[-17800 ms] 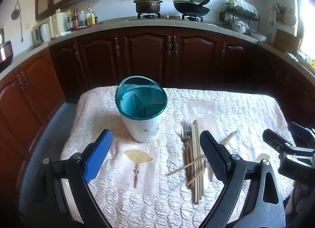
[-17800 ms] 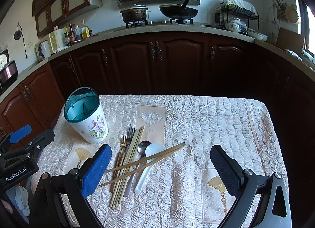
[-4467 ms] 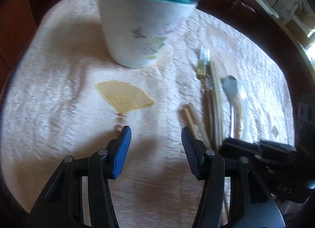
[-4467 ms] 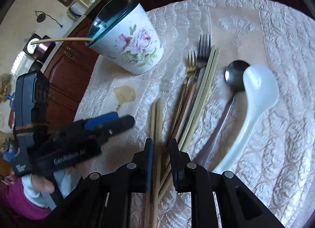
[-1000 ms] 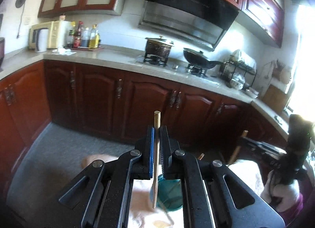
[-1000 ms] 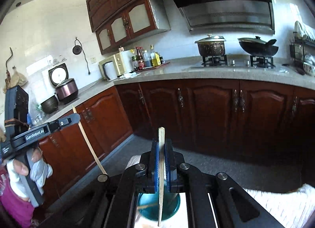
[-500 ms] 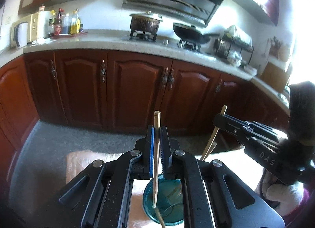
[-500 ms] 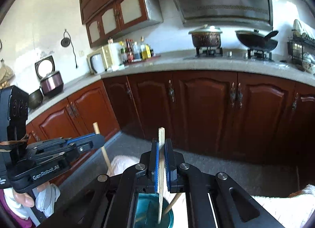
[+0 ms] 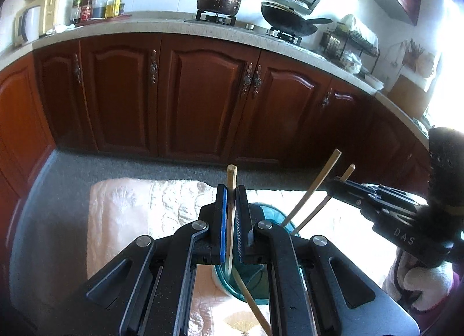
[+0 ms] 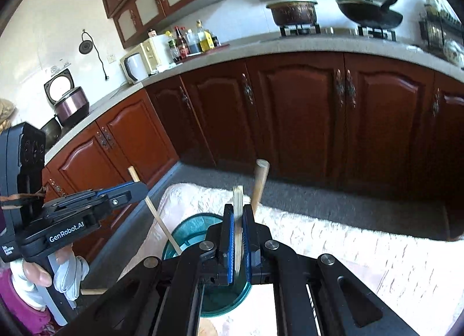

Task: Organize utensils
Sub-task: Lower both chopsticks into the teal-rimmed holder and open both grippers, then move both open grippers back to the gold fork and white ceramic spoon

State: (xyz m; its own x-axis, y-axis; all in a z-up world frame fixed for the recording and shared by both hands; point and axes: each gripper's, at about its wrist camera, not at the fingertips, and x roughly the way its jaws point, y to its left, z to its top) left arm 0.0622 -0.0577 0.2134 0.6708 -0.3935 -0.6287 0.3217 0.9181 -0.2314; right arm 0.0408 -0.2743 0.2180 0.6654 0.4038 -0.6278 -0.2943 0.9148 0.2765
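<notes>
Holding one chopstick each: left gripper [image 9: 230, 205] clenched on a chopstick [image 9: 231, 191], right gripper [image 10: 237, 220] clenched on its own chopstick [image 10: 238, 208], both sticks upright between the pads. Compared with half a second back, both lowered and closed in on the teal-rimmed utensil holder [image 10: 188, 228]; lower tips now at or just inside the rim, exact depth hidden by the gripper bodies. Compared with the start, chopsticks off the quilted tablecloth [image 9: 121, 205] and over the holder (forks and spoons out of view now, can't tell their status). Already two loose sticks [image 9: 314, 188] leaning out of the holder in the left view. Means chopstick stage near done: next likely a release of both, probably fine if tips sit inside one compartment. Risk: dropping onto a divider or the leaning sticks, tipping one out.
</notes>
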